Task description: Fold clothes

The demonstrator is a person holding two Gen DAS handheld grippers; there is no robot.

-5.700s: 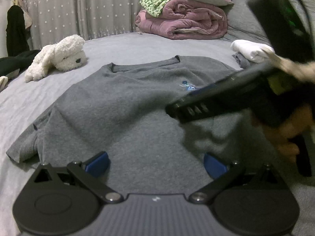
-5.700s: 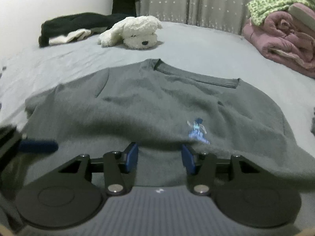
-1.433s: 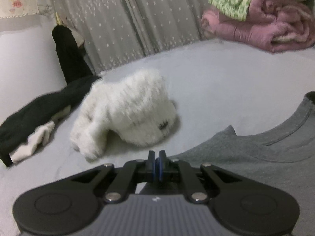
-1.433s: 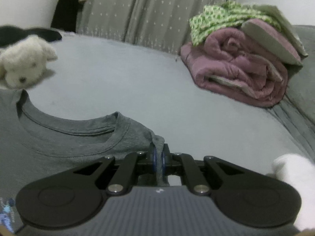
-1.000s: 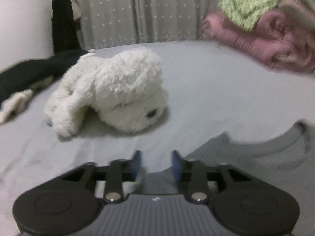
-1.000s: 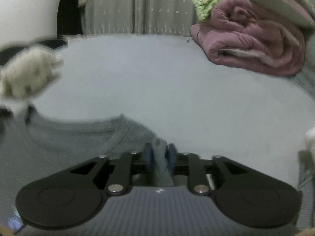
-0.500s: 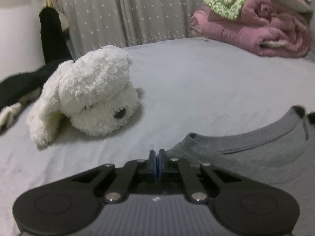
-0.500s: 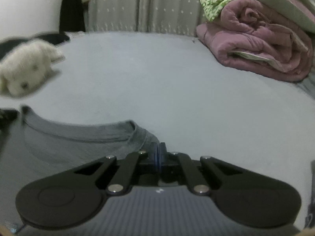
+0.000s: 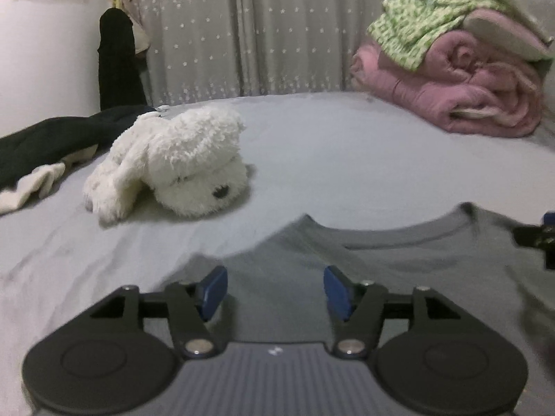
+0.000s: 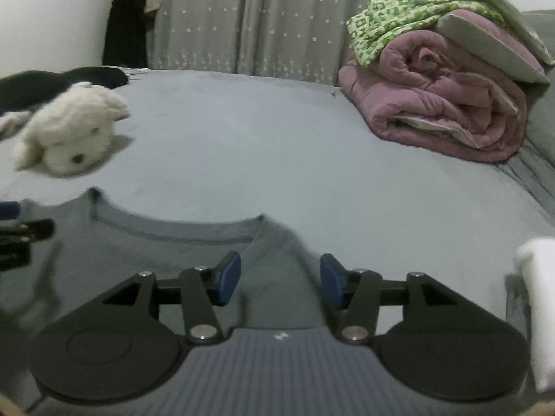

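Observation:
A grey sweatshirt (image 9: 399,260) lies flat on the bed, its round collar (image 9: 392,234) facing away from me. My left gripper (image 9: 274,289) hovers over its left shoulder with jaws opening, blue pads apart, only flat cloth beneath. In the right wrist view the same sweatshirt (image 10: 145,263) shows its collar (image 10: 173,230). My right gripper (image 10: 279,279) stands over the right shoulder, jaws opening too, nothing pinched. Each gripper's tip peeks into the other's view: the right one (image 9: 541,239) and the left one (image 10: 20,232).
A white plush dog (image 9: 173,170) lies beyond the left shoulder. Dark clothes (image 9: 45,142) lie at far left. Rolled pink bedding (image 10: 444,104) with a green patterned cloth (image 10: 409,10) sits at back right. A white garment (image 10: 537,294) lies at right. A grey curtain (image 9: 260,34) hangs behind.
Both grippers were shut half a second ago at the sweatshirt's shoulders; now both stand apart and have drawn back, and the shoulders lie flat on the bed.

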